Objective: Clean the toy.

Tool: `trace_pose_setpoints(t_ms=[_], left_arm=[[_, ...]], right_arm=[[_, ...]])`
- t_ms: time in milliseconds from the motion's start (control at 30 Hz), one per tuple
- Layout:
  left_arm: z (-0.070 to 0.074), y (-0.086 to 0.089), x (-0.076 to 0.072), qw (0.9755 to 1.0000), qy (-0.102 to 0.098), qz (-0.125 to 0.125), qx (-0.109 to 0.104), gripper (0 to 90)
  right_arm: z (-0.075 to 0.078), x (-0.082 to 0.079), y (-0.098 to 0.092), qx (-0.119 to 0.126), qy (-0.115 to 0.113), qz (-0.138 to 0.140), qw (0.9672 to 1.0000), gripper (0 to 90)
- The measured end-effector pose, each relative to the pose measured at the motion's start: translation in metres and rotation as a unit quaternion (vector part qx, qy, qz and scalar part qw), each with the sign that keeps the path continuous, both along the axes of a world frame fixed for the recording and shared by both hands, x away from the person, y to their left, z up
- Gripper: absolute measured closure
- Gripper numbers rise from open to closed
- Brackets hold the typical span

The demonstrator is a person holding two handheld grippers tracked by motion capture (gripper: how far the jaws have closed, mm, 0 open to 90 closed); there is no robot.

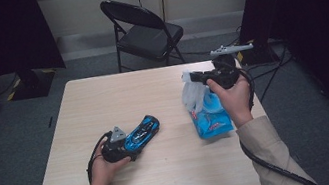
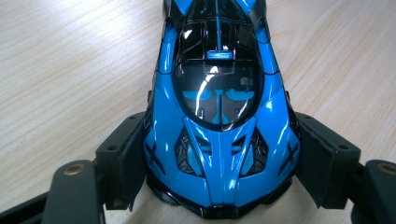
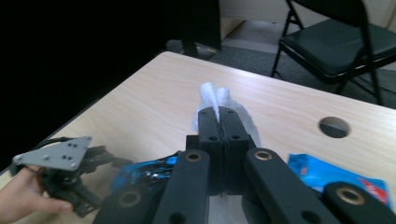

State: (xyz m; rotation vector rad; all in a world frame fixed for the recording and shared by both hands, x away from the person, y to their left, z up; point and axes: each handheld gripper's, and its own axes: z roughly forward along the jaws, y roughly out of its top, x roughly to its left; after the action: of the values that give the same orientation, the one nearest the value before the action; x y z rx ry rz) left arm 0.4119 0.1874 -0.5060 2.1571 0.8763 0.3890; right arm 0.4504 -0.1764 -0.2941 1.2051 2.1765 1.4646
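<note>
A blue toy car (image 2: 219, 116) is held on the table (image 1: 166, 173) between the pads of the left gripper (image 1: 122, 147). A white wipe (image 3: 212, 100) is pinched by the fully closed right gripper (image 3: 219, 116), above the blue pack (image 1: 213, 122).

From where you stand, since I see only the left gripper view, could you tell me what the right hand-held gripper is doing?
Observer: The right hand-held gripper is shut on a white wipe, lifted above the table.
Operator: Thank you. Where did that wipe come from?
Observer: It hangs directly over a blue wipes pack lying near the table's right edge.
Operator: And is anything behind the table?
Observer: A black folding chair stands beyond the far edge.
</note>
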Motion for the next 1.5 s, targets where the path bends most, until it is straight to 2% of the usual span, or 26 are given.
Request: trace_pose_setpoints(t_ms=[100, 200, 333, 500, 667, 767, 833, 933, 1033, 1167, 1233, 1333, 1433, 1500], left_arm=[[0.0, 0.0, 0.0, 1.0, 0.0, 0.0, 0.001, 25.8], [0.0, 0.0, 0.0, 1.0, 0.001, 0.001, 0.001, 25.8], [0.0, 0.0, 0.0, 1.0, 0.0, 0.0, 0.001, 25.8], [0.0, 0.0, 0.0, 1.0, 0.003, -0.001, -0.002, 25.8], [0.0, 0.0, 0.0, 1.0, 0.003, -0.001, -0.002, 25.8], [0.0, 0.0, 0.0, 1.0, 0.003, -0.001, -0.002, 25.8], [0.0, 0.0, 0.0, 1.0, 0.003, -0.002, -0.002, 25.8], [0.0, 0.0, 0.0, 1.0, 0.003, -0.001, -0.002, 25.8], [0.0, 0.0, 0.0, 1.0, 0.003, -0.002, -0.002, 25.8], [0.0, 0.0, 0.0, 1.0, 0.003, -0.001, -0.002, 25.8], [0.0, 0.0, 0.0, 1.0, 0.003, -0.002, -0.002, 25.8], [0.0, 0.0, 0.0, 1.0, 0.003, -0.002, -0.002, 25.8], [0.0, 0.0, 0.0, 1.0, 0.003, -0.002, -0.001, 25.8], [0.0, 0.0, 0.0, 1.0, 0.003, -0.002, -0.002, 25.8]], right_arm=[[-0.009, -0.005, 0.009, 0.006, 0.004, 0.018, 0.9998, 89.8], [-0.026, -0.01, 0.021, 0.007, 0.012, 0.038, 0.9992, 89.8], [-0.057, -0.015, 0.036, 0.001, 0.034, 0.056, 0.9979, 89.8], [-0.102, -0.017, 0.049, 0.013, 0.068, 0.07, 0.9951, 89.8], [-0.139, -0.016, 0.06, -0.009, 0.082, 0.069, 0.9942, 89.6], [-0.154, -0.015, 0.066, -0.036, 0.08, 0.06, 0.9943, 89.3], [-0.162, -0.014, 0.068, -0.056, 0.075, 0.055, 0.9941, 89.1], [-0.171, -0.013, 0.068, -0.066, 0.074, 0.049, 0.9939, 86.4], [-0.18, -0.015, 0.069, -0.076, 0.074, 0.044, 0.9934, 81.3], [-0.188, -0.018, 0.074, -0.099, 0.063, 0.047, 0.992, 69.3], [-0.191, -0.021, 0.078, -0.119, 0.054, 0.046, 0.9904, 65.1], [-0.194, -0.023, 0.083, -0.131, 0.048, 0.05, 0.989, 56.1], [-0.198, -0.026, 0.089, -0.156, 0.033, 0.055, 0.9856, 55.0], [-0.2, -0.028, 0.091, -0.165, 0.03, 0.057, 0.9842, 54.7]])
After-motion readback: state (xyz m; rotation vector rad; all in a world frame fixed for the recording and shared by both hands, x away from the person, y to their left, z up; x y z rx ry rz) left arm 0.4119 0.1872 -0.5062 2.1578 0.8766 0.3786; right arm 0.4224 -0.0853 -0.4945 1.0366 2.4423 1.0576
